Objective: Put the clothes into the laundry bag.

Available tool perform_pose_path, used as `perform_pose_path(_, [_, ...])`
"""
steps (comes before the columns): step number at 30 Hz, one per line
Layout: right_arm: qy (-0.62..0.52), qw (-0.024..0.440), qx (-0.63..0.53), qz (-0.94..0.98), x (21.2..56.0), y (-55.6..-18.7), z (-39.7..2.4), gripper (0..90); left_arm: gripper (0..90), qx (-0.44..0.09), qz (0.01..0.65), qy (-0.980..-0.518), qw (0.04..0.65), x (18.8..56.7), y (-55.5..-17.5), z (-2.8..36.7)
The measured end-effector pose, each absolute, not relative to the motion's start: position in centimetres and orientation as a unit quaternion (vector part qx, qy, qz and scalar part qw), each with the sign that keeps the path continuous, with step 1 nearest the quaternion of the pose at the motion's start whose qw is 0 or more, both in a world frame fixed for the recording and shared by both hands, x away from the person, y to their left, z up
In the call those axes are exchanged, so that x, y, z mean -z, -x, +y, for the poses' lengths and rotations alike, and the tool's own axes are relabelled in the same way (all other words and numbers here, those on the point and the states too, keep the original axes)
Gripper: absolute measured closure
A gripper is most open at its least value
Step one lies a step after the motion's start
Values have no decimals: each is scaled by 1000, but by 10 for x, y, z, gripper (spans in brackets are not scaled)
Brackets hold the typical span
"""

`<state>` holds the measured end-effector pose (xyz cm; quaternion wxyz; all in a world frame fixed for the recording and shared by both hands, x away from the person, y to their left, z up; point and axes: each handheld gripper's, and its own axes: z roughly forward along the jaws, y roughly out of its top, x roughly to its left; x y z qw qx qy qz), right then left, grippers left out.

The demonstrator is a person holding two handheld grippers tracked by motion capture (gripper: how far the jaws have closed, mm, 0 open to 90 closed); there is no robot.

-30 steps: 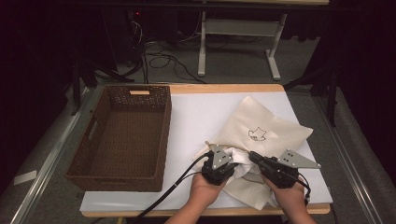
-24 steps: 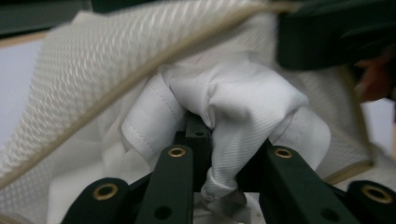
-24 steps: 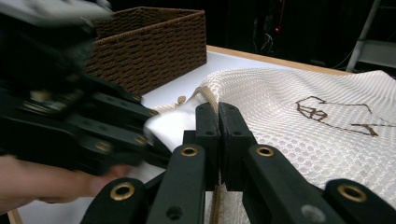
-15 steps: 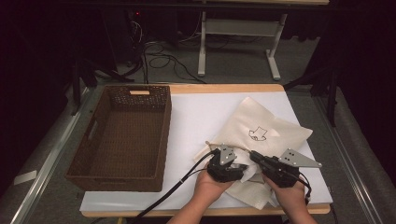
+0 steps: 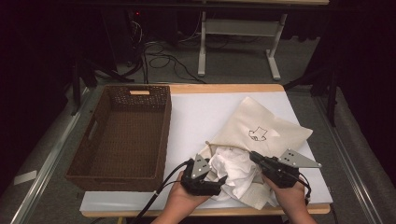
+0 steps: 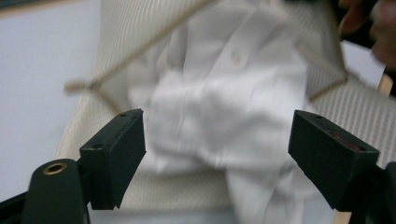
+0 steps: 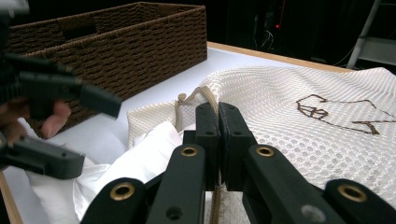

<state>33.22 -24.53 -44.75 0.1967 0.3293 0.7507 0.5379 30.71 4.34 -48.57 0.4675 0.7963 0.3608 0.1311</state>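
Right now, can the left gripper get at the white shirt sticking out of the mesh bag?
Probably yes: the left gripper is open with the white shirt directly between its jaws, nothing in between. The right gripper pinches the mesh bag's edge.

Left of the mesh bag (image 5: pixel 261 135), bare table (image 5: pixel 196 116) gives open passage. Beyond that strip, the wicker basket (image 5: pixel 121 135) walls it off.

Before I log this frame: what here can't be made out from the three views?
- White shirt: blurred in the left gripper view; how much sits inside the mesh bag is hidden by the bag.
- Right claw: its shut jaws cover what they pinch at the bag's rim.
- Basket: the near wall hides part of its floor in the high view.
- Left claw: open; contact with the shirt unclear.
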Motion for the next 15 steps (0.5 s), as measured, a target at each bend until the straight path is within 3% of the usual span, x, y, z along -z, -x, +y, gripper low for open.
perform_pose_path(4, [-327, 197, -537, 752, 448, -333, -245, 892, 182, -98, 383, -810, 433, 510, -300, 52])
perform_pose_path(8, [-327, 198, -535, 753, 448, -332, -244, 892, 268, -80, 382, -823, 413, 522, -298, 45])
perform_pose_path(13, [-329, 198, -536, 752, 448, -332, -246, 892, 667, -83, 377, -824, 415, 518, -295, 43])
perform_pose_path(15, [-328, 198, -536, 752, 448, -332, -246, 892, 781, -80, 372, -823, 421, 517, -295, 44])
